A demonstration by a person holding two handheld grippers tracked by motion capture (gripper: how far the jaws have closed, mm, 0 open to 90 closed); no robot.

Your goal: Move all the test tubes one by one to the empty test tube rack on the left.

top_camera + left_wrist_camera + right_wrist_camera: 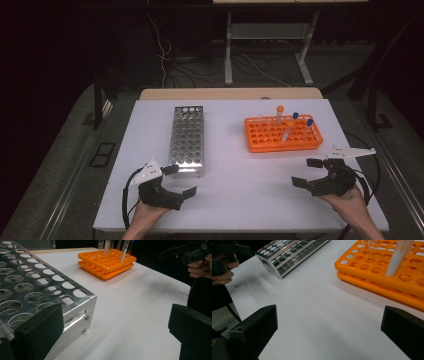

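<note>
the left gripper [179, 181] is held over the near left of the white surface [240, 190], jaws spread apart and empty, just beside the near end of the metal rack [187, 141]. the orange rack [282, 134], with three capped tubes [289, 125] standing in it, lies farther right. the right gripper [306, 173] is held near it, short of its near edge, jaws likewise apart and empty.

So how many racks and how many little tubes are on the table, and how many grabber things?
Racks: 2, the metal rack and the orange rack
Tubes: 3, the orange-capped tube and two blue-capped tubes
Grippers: 2, the left gripper and the right gripper
Total: 7
</note>
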